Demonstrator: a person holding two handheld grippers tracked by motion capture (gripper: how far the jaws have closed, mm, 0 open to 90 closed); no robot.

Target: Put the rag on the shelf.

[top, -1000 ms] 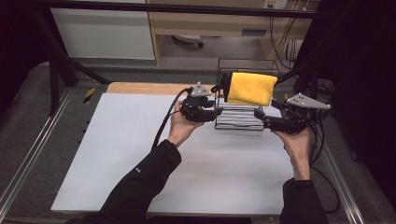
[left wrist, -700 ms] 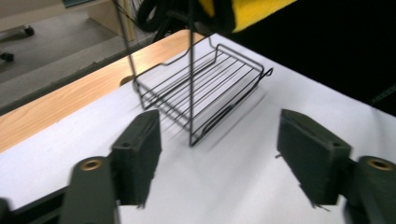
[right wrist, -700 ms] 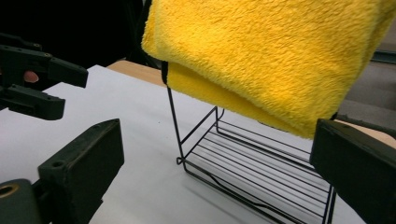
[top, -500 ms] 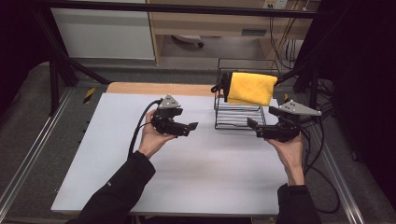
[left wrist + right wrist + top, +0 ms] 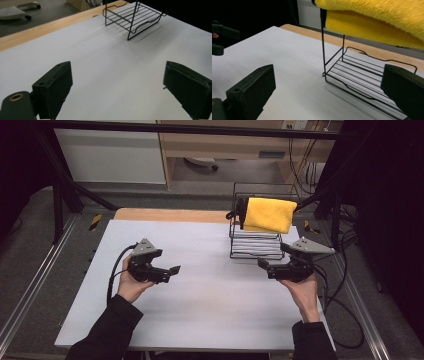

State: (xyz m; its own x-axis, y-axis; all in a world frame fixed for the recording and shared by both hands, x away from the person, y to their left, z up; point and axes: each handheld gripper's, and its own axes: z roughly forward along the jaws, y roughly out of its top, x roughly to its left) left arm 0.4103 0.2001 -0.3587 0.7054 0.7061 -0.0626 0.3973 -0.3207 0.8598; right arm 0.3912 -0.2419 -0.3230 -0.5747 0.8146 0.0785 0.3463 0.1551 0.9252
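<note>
A yellow towel (image 5: 267,214) (image 5: 374,20) hangs draped over the top of a black wire rack (image 5: 255,247) (image 5: 135,17) (image 5: 357,72) at the back right of the white table (image 5: 210,315). My left gripper (image 5: 173,270) (image 5: 117,67) is at the table's left-centre, far from the rack. It is open, its jaws have just been opening, and only bare table lies between them. My right gripper (image 5: 261,264) (image 5: 329,72) hovers just in front of the rack's right corner. It is open too, its jaws have just been opening, and nothing is between them.
A wooden strip (image 5: 170,215) runs along the table's back edge. Cables (image 5: 345,285) trail off the right side by the metal rail. White cabinets (image 5: 110,155) stand on the floor behind. The left gripper (image 5: 219,37) is at the far left in the right gripper view.
My left gripper has pulled away from the rack's left side, leftward and nearer the person. The right gripper has drawn back a little and sunk. The towel stays on the rack.
</note>
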